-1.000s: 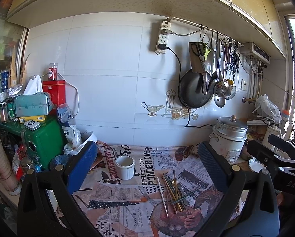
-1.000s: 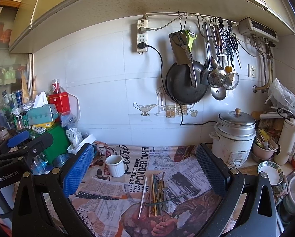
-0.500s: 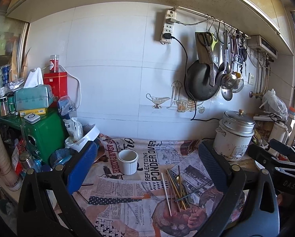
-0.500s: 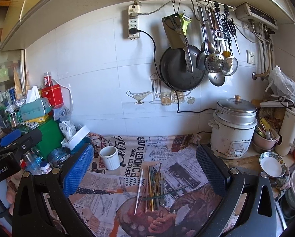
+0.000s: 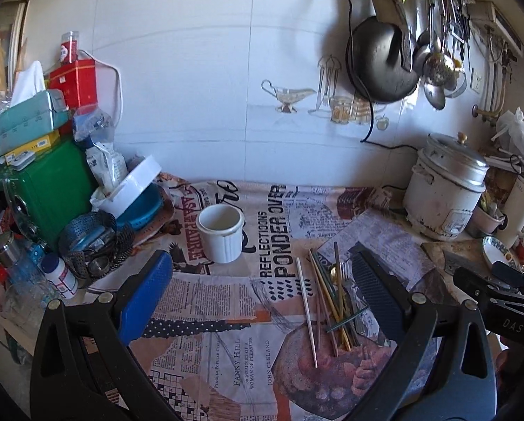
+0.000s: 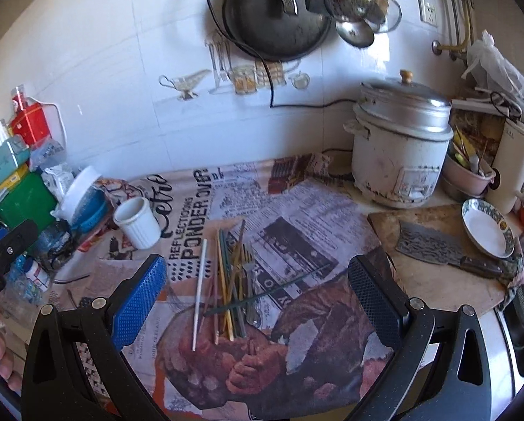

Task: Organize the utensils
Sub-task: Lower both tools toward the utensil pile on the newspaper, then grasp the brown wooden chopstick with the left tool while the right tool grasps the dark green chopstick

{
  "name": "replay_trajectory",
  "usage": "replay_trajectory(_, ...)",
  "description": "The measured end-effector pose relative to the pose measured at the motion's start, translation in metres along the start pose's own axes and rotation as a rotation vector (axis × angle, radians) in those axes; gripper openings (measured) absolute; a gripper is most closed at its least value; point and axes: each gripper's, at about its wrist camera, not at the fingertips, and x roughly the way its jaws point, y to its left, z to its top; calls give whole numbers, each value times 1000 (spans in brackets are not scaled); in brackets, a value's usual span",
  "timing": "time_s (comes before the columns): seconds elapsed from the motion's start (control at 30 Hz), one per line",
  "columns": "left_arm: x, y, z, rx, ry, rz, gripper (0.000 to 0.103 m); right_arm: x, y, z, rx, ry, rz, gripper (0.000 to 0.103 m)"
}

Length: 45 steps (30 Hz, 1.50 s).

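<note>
Newsprint cloth covers the table (image 6: 314,210), where the utensils (image 6: 232,280) lie piled just right of the cup (image 6: 137,222); both grippers, left (image 5: 262,301) and right (image 6: 256,301), hover spread and empty, so pinch one stick's free end first.

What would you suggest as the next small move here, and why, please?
Probably lower the right gripper onto the white chopstick: both grippers are open and empty, it lies apart at the utensil pile's edge, and the white cup stands empty.
</note>
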Motion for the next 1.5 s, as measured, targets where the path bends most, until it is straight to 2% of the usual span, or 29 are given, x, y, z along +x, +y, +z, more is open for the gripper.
replay_trajectory(0.17,70,-9,-20,7,155,-21,102,59,-27,-13,70,174,-26,102)
replay_trajectory(0.3,117,-22,-38,44,247,-28,91,99,-46,-21,165,297,-6,96)
replay_trajectory(0.4,147,-33,-51,80,314,-43,81,128,-57,-26,240,370,35,85)
replay_trajectory(0.47,164,-39,-56,92,356,-69,75,146,-62,-27,275,412,59,73)
replay_trajectory(0.6,193,-44,-60,93,425,-106,62,176,-65,-25,323,476,111,65)
replay_trajectory(0.7,212,-47,-59,90,464,-122,52,197,-63,-23,343,528,158,51)
replay_trajectory(0.73,216,-47,-58,86,471,-129,50,202,-61,-22,342,540,169,46)
replay_trajectory(0.9,235,-48,-52,62,496,-157,46,219,-49,-19,340,581,204,39)
replay_trajectory(0.97,239,-49,-50,57,506,-164,45,224,-47,-19,346,598,212,33)
replay_trajectory(1.03,243,-51,-48,49,512,-174,44,226,-45,-17,339,599,204,31)
replay_trajectory(1.17,250,-58,-45,55,529,-199,40,232,-43,-14,315,602,187,17)
replay_trajectory(1.33,257,-69,-46,61,571,-246,36,238,-41,-11,272,605,193,9)
replay_trajectory(1.5,266,-81,-48,49,624,-303,28,239,-37,-7,202,586,179,9)
